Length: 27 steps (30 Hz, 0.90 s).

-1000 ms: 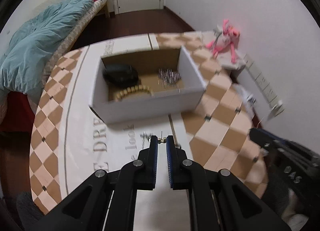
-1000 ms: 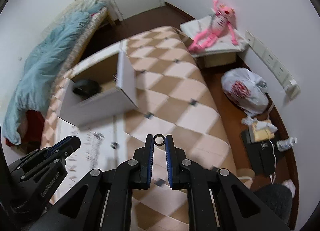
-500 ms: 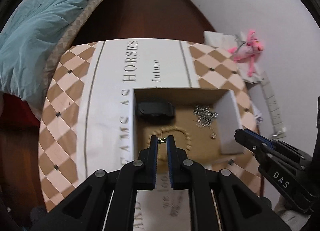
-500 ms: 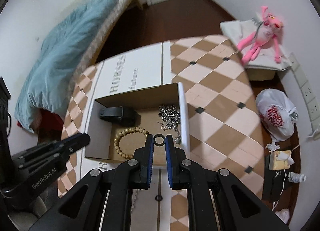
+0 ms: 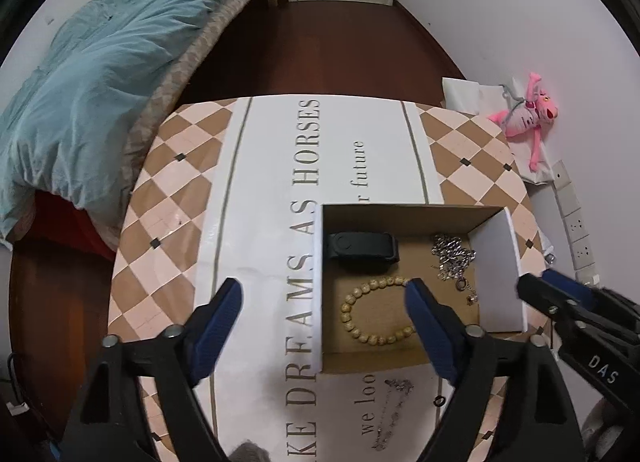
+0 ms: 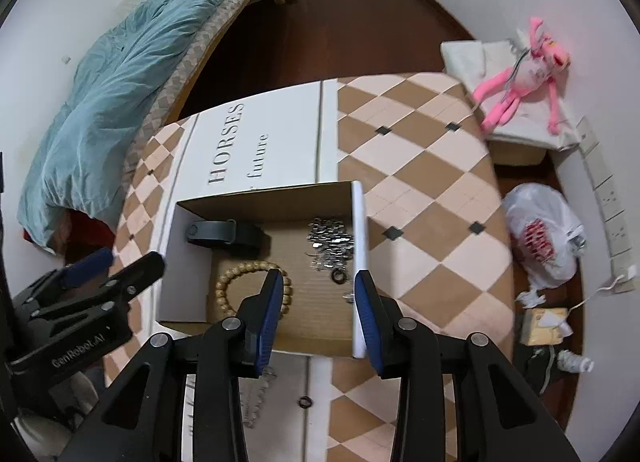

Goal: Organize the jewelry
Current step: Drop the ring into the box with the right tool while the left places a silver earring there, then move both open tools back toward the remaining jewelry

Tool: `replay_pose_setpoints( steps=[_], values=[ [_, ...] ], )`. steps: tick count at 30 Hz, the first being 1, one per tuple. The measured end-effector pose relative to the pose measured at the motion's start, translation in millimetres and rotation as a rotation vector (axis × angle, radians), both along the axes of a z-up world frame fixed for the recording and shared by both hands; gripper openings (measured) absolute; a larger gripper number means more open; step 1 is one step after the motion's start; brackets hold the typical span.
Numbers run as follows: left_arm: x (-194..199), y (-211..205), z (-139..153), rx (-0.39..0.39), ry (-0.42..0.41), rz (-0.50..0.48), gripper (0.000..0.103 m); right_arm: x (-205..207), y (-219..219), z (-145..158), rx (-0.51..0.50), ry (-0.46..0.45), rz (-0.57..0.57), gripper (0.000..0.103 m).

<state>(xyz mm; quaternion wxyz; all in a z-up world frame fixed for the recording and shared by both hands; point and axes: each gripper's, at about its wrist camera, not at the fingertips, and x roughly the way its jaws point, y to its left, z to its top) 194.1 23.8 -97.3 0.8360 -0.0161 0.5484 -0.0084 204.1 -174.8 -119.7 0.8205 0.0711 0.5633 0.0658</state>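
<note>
An open cardboard box [image 5: 498,274] [image 6: 182,274] stands on the table. Inside lie a black watch band [image 5: 362,246] [image 6: 224,236], a wooden bead bracelet [image 5: 374,312] [image 6: 236,282], a silver chain pile [image 5: 452,254] [image 6: 330,242], a dark ring [image 6: 339,276] and a small earring [image 5: 471,298]. My left gripper [image 5: 324,306] is open and empty above the box's left wall. My right gripper [image 6: 318,298] is open and empty over the box's right part; it also shows in the left wrist view [image 5: 560,302]. A thin chain [image 5: 394,410] and a dark ring [image 5: 439,401] [image 6: 305,403] lie on the table before the box.
The table wears a checkered cloth [image 6: 424,198] with a white lettered runner [image 5: 280,182]. A bed with a teal blanket [image 5: 88,74] stands left. A pink plush toy [image 6: 516,78], a plastic bag [image 6: 540,238] and floor clutter lie right.
Both grippers opened. The left let go of the small earring and the right let go of the dark ring; both pieces now lie in the box.
</note>
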Motion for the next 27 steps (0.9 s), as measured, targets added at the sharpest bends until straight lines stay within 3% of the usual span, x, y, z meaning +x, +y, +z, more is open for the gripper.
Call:
replay_pose_setpoints(
  steps=[4,5,11,21,27],
  values=[
    [-12,2,-1,0.029,-0.028,0.011,0.096,-11,0,3,-0.121,-0.024,-0.006,0.092],
    [-15,2,-1,0.037,-0.033,0.015,0.097,-14,0,2,-0.153,-0.021,-0.012,0.097],
    [-35,0,1,0.069,-0.060,0.019,0.100,-31,-3,-3,-0.226,-0.007,-0.037,0.097],
    [-67,5,28,0.060,-0.134,0.024,0.100,-67,3,41,-0.193,-0.112,-0.052,0.097],
    [-94,12,16,0.063,-0.125,0.049,0.100,-96,12,16,-0.165,-0.074,-0.028,0.097]
  ],
)
